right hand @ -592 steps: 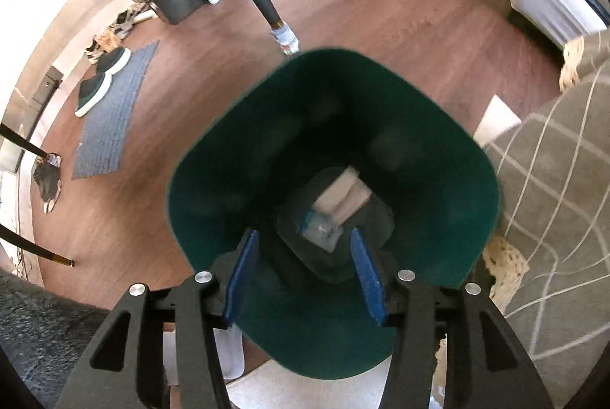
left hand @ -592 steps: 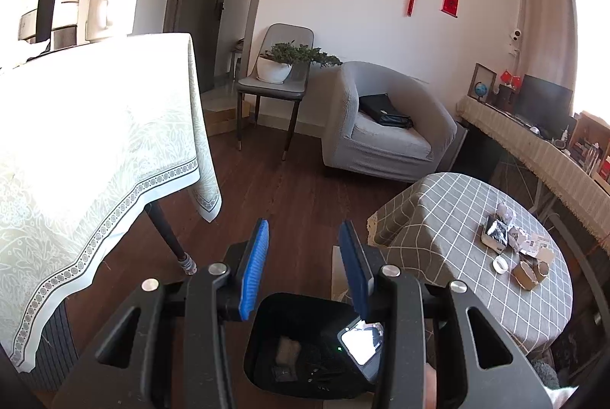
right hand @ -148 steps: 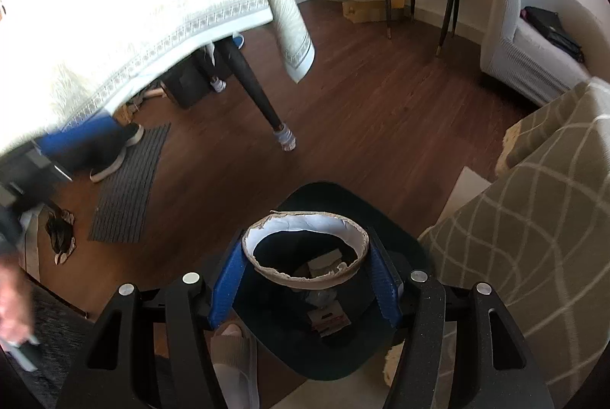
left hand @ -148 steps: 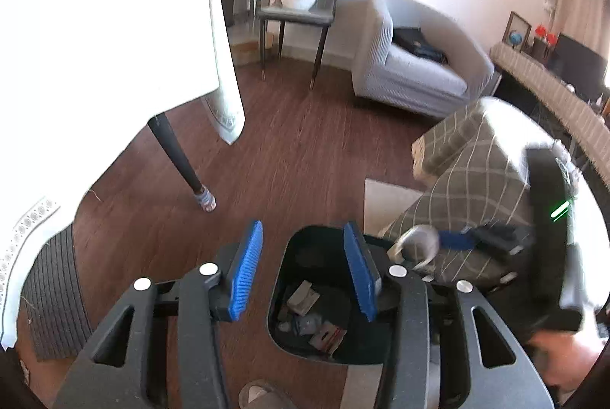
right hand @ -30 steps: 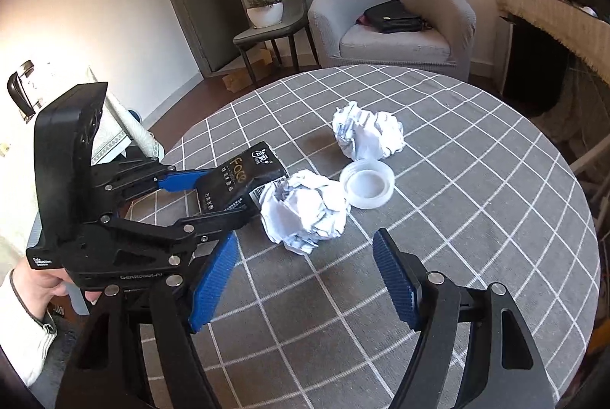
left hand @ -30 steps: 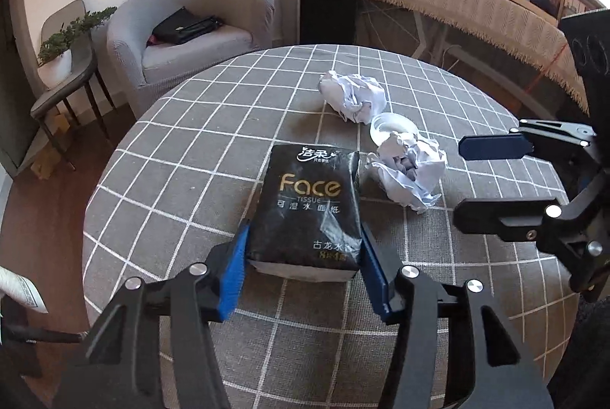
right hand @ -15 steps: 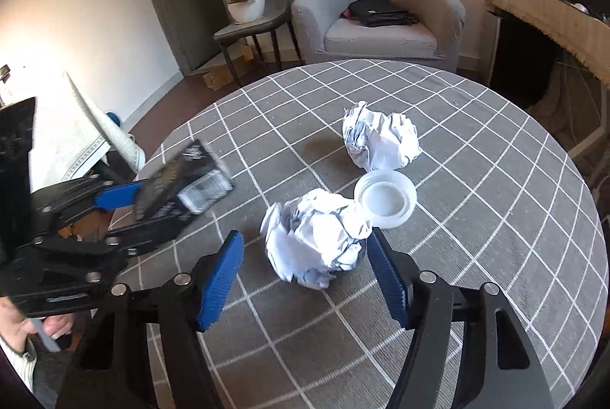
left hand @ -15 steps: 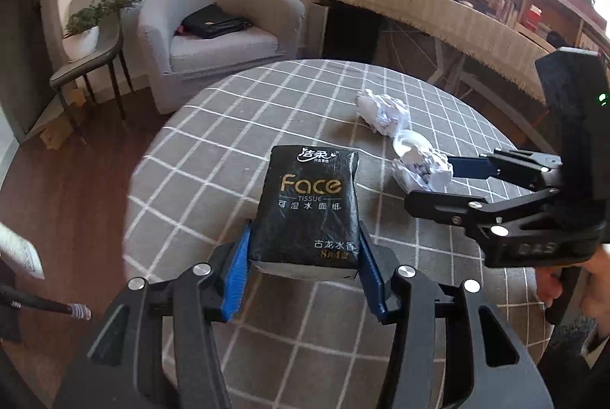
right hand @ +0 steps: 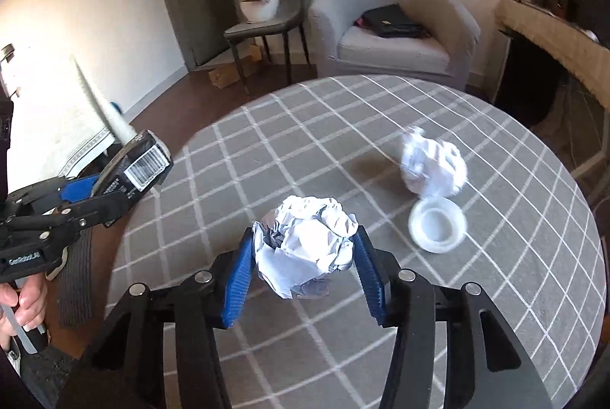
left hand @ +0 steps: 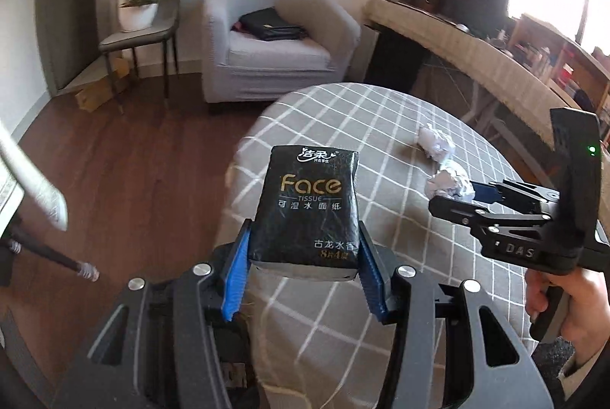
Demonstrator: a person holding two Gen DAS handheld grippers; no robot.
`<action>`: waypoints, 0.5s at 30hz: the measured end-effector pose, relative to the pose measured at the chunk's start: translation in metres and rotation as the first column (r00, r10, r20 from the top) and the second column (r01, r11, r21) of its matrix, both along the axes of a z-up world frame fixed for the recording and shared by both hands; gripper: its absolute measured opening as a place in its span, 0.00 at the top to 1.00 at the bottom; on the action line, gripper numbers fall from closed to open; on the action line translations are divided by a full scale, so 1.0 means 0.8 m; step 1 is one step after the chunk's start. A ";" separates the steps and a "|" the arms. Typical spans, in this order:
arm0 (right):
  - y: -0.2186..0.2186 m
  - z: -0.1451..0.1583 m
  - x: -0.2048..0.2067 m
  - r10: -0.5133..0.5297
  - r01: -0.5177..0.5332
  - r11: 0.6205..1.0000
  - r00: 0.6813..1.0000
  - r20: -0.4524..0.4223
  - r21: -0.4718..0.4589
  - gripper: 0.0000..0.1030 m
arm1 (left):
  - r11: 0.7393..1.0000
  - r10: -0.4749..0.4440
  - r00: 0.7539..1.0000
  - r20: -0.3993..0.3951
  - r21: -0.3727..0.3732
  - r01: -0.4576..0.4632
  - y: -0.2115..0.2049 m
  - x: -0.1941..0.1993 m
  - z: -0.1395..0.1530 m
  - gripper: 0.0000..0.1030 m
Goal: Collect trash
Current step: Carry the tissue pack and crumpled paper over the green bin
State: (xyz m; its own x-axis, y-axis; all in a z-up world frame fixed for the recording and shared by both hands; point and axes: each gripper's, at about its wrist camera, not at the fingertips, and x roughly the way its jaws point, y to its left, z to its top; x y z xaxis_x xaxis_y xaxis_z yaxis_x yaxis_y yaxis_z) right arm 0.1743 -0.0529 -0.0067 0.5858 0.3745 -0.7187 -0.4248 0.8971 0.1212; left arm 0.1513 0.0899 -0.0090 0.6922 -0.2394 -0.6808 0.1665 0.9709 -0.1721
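Note:
A black "Face" tissue pack (left hand: 309, 203) is pinched between the blue pads of my left gripper (left hand: 305, 279), lifted past the near-left edge of the round checked table (left hand: 419, 256). From the right wrist view the same pack (right hand: 141, 168) hangs at the far left, over the table's edge. My right gripper (right hand: 305, 264) is closing on a crumpled white paper ball (right hand: 305, 241) that rests on the cloth, and both pads touch its sides. A second paper ball (right hand: 431, 161) and a white round lid (right hand: 438, 226) lie beyond it to the right.
A grey armchair (right hand: 396, 27) with a black bag stands behind the table, beside a chair carrying a potted plant (right hand: 267, 4). Dark wood floor (left hand: 133, 180) lies to the left, where a white tablecloth (right hand: 57, 126) hangs. A fringed sideboard (left hand: 476, 50) runs along the right.
My left gripper has lifted the tissue pack off the table and carried it out toward the left edge. The right gripper has moved in around the near paper ball and narrowed.

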 end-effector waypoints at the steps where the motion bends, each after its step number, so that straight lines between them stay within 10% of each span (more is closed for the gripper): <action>1: 0.005 0.002 -0.002 0.007 -0.007 1.000 1.000 0.004 0.000 0.50 | 1.000 0.012 1.000 0.007 0.001 -0.012 0.005 -0.004 0.002 0.48; 15: 0.080 0.027 -0.033 0.141 -0.143 0.988 0.990 0.030 0.063 0.50 | 0.986 0.165 0.986 0.018 -0.018 -0.164 0.073 -0.061 0.017 0.48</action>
